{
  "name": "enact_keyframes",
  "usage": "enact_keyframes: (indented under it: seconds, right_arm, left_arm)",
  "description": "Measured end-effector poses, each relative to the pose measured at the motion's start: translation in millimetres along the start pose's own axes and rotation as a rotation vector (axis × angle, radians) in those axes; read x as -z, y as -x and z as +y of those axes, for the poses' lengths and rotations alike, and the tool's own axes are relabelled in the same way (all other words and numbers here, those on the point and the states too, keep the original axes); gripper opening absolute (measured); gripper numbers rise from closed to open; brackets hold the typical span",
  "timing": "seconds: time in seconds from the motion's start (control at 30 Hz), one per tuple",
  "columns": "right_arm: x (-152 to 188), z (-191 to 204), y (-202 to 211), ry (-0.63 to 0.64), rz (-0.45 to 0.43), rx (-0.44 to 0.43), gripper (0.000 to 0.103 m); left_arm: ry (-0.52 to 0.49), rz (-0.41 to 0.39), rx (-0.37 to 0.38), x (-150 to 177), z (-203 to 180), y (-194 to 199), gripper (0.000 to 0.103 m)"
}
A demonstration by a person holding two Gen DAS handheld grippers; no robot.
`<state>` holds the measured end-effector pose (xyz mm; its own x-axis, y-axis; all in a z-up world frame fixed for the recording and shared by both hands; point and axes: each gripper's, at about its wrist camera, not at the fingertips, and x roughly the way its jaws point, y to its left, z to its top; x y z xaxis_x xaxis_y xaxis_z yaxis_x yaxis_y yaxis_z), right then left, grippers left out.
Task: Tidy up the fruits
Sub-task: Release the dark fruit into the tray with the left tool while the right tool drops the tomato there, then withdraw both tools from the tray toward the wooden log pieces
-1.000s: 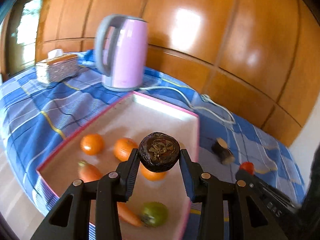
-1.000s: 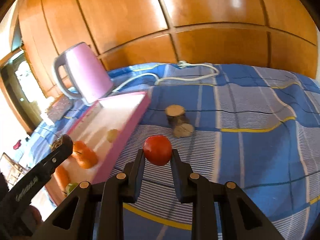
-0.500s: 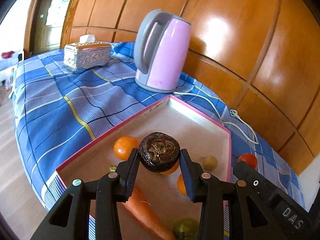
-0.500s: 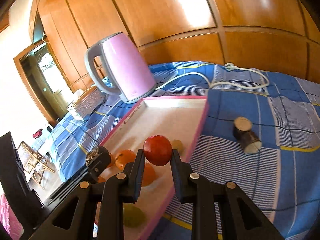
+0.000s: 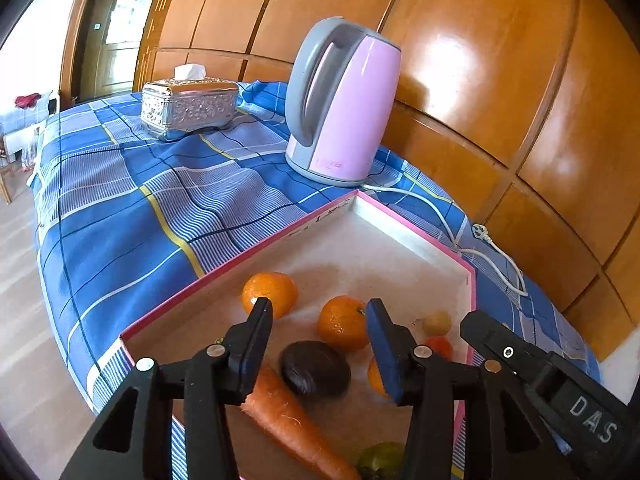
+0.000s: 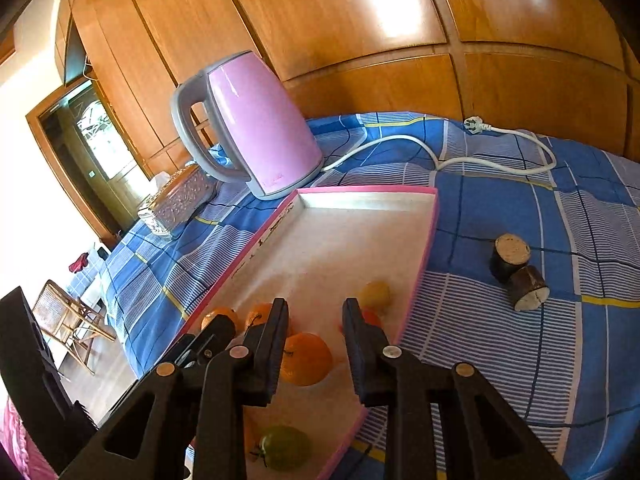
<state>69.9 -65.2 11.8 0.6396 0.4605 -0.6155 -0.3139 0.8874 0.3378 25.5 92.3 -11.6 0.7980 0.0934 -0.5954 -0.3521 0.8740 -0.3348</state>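
While both tools gape empty, the dark fruit (image 5: pixel 314 374) lies in the tray (image 5: pixel 416 236).

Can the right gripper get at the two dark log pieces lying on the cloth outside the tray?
Probably yes: the right gripper is open and empty, and the log pieces lie on bare tablecloth with nothing between.
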Motion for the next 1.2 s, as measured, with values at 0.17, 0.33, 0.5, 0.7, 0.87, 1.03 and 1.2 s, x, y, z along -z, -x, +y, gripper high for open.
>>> enact_keyframes:
  seconds: [0.17, 0.33, 0.5, 0.7, 0.87, 1.03, 1.2]
  right_arm:
    - [3.1, -2.0, 4.2, 0.003, 0.0, 0.013, 0.029]
    - [10.6, -8.2, 13.9, 0.01, -0.004, 0.043, 0.029]
    - [14.6, -19.0, 25.0, 0.002, -0.013, 0.071, 0.029]
    - [20.2, -37.7, 37.8, -0.009, -0.017, 0.126, 0.029]
    - [27.3, -58.0, 46.0, -0.017, -0.007, 0.192, 0.032]
    - [30.7, -83.8, 56.4, -0.059, -0.018, 0.26, 0.032]
    - [30.4, -111.1, 63.6, -0.138, -0.048, 0.313, 0.032]
  left_arm:
    - [-0.006, -0.007, 0.002, 0.6, -1.3, 1.3, 0.057]
    - [-0.023, -0.018, 0.01, 1.4, -4.3, 3.7, 0.065]
    - [-0.052, -0.029, 0.025, 2.6, -9.6, 6.5, 0.067]
    - [-0.09, -0.035, 0.046, 5.3, -18.4, 9.8, 0.067]
    - [-0.14, -0.027, 0.07, 10.0, -29.8, 11.3, 0.067]
    - [-0.206, -0.026, 0.089, 16.1, -44.2, 14.2, 0.067]
    - [-0.269, -0.015, 0.12, 20.9, -56.9, 15.1, 0.067]
